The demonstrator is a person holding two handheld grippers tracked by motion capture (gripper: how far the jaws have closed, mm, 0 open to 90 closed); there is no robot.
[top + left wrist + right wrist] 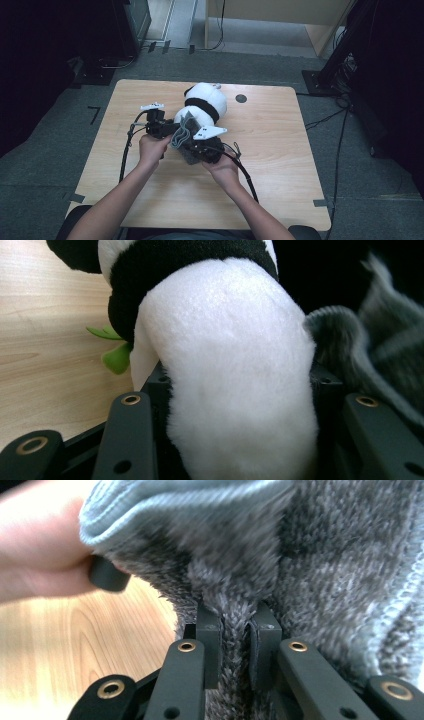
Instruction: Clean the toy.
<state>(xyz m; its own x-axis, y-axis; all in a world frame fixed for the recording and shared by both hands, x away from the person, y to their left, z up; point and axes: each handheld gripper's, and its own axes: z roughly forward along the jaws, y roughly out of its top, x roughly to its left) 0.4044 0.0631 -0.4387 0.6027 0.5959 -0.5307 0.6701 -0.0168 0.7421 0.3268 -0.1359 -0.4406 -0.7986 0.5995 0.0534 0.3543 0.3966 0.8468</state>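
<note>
1. Plush panda (204,102): one. White body with a black band, lying on the table a little toward twelve o'clock of centre in the high view, head end toward twelve. In the left gripper view its white lower body (235,375) sits between the jaws, with a green leaf-like part (117,357) at nine o'clock of it.

2. Grey knitted garment (182,137): one. Fuzzy grey fabric with a ribbed, paler hem, bunched at six o'clock of the panda and touching its lower end. Whether any of the panda is already inside it cannot be told.

3. Left gripper (162,127): one, at nine o'clock of the garment in the high view. Its jaws stand partly apart, and the left gripper view shows the panda's white body wedged between them, held.

4. Right gripper (202,147): one, at five o'clock of the garment. In the right gripper view its jaws are drawn narrow and pinch a fold of the grey fabric (235,630) between the pads.

5. Hands: two. Left hand (151,148) at seven o'clock of the panda, right hand (225,170) at five o'clock; both forearms enter from six o'clock.

6. Table (280,150): one, light wood, with one small dark round mark (241,98) at three o'clock of the panda's head.

7. Containers: none on the table apart from the garment itself.
</note>
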